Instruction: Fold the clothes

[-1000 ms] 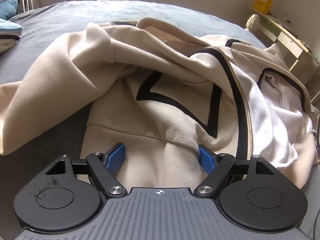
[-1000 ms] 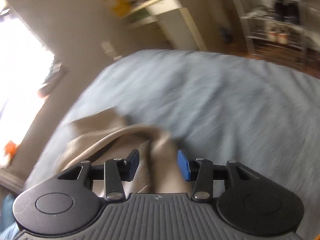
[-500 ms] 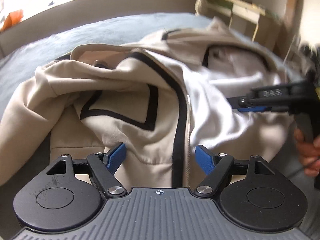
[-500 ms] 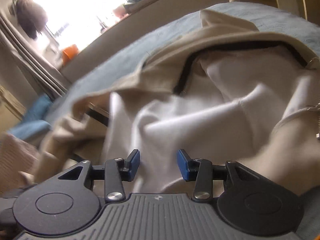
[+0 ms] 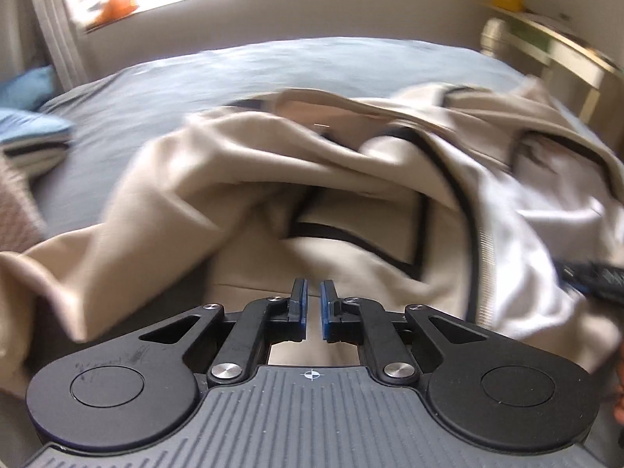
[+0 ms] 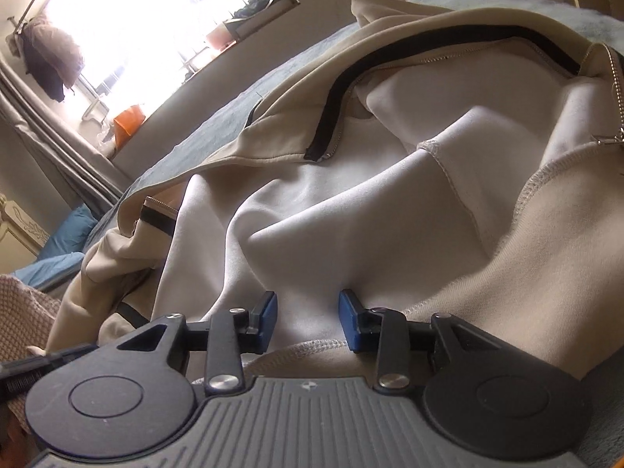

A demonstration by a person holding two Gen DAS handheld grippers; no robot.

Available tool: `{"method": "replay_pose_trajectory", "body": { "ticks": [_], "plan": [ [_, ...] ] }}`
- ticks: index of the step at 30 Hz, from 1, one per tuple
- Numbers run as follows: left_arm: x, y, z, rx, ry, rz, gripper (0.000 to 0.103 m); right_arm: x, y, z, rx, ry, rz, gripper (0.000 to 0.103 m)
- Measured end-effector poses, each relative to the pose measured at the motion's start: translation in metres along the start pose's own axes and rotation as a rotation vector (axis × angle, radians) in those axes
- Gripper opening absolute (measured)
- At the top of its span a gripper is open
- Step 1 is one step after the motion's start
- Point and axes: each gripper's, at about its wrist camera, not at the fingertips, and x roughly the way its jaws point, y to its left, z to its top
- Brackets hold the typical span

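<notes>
A cream zip jacket [image 5: 218, 179] with black trim lies crumpled on the grey bed [image 5: 273, 66], its white lining [image 6: 319, 195] turned up on the right. My left gripper [image 5: 313, 304] sits at the near hem, jaws drawn almost together with beige cloth showing between the blue pads. My right gripper [image 6: 308, 319] is open over the lining near a stitched edge, and a fold of white cloth rises between its fingers. The right gripper [image 5: 592, 277] also shows at the edge of the left wrist view. The zipper pull [image 6: 608, 140] hangs at far right.
Folded clothes [image 5: 31, 144] and a blue pillow [image 5: 27, 85] lie at the left of the bed. A pale shelf unit [image 5: 546, 43] stands at the right. A bright window [image 6: 128, 23] and curtains [image 6: 58, 136] are behind. A knitted pink cloth [image 6: 23, 312] lies near left.
My left gripper's jaws went from wide open to nearly together at the hem. The right gripper swung from the bare bed onto the jacket lining and stays open.
</notes>
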Motion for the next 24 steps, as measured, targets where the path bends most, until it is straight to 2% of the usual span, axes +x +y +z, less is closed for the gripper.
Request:
{"method": "replay_pose_trajectory", "body": {
  "ticks": [3, 4, 7, 11, 12, 13, 15, 16, 17, 18, 19, 21, 22, 23, 24],
  "plan": [
    [-0.004, 0.008, 0.006, -0.024, 0.003, -0.028, 0.007, -0.001, 0.001, 0.000, -0.004, -0.002, -0.003, 0.037],
    [-0.005, 0.010, 0.008, -0.032, 0.004, -0.038, 0.011, -0.001, 0.000, 0.000, 0.000, -0.001, -0.001, 0.037],
    [-0.007, 0.018, 0.015, -0.064, 0.005, -0.052, 0.029, -0.001, -0.001, 0.001, 0.003, 0.001, 0.002, 0.037],
    [-0.009, 0.050, 0.022, -0.252, -0.022, -0.090, 0.055, -0.001, 0.000, 0.000, 0.005, 0.002, -0.001, 0.037],
    [-0.011, 0.056, 0.023, -0.262, -0.048, -0.058, 0.059, 0.000, 0.000, 0.000, 0.006, 0.003, -0.003, 0.037],
    [-0.013, 0.059, 0.025, -0.238, -0.072, -0.013, 0.066, 0.000, 0.001, 0.001, 0.006, 0.005, -0.006, 0.037],
    [-0.010, 0.056, 0.027, -0.113, -0.073, 0.080, 0.073, 0.001, 0.002, 0.001, 0.005, 0.009, -0.011, 0.037],
    [-0.008, 0.055, 0.028, -0.049, -0.073, 0.127, 0.083, 0.001, 0.003, 0.002, 0.003, 0.010, -0.014, 0.037],
    [-0.002, 0.052, 0.026, 0.016, -0.052, 0.151, 0.090, 0.001, 0.003, 0.002, 0.000, 0.011, -0.017, 0.037],
    [0.005, 0.049, 0.024, 0.081, -0.030, 0.174, 0.091, 0.001, 0.004, 0.002, -0.003, 0.012, -0.019, 0.037],
    [0.012, 0.046, 0.023, 0.147, -0.007, 0.197, 0.091, 0.001, 0.004, 0.002, -0.006, 0.013, -0.022, 0.037],
    [0.030, 0.046, 0.019, 0.233, 0.027, 0.234, 0.078, 0.002, 0.005, 0.002, -0.012, 0.015, -0.028, 0.038],
    [0.039, 0.048, 0.017, 0.263, 0.045, 0.254, 0.047, 0.002, 0.006, 0.002, -0.015, 0.016, -0.031, 0.038],
    [0.045, 0.057, 0.022, 0.232, 0.055, 0.255, 0.025, 0.002, 0.006, 0.002, -0.018, 0.017, -0.033, 0.038],
    [0.050, 0.066, 0.027, 0.198, 0.064, 0.255, 0.019, 0.002, 0.007, 0.002, -0.021, 0.018, -0.036, 0.038]
  ]
}}
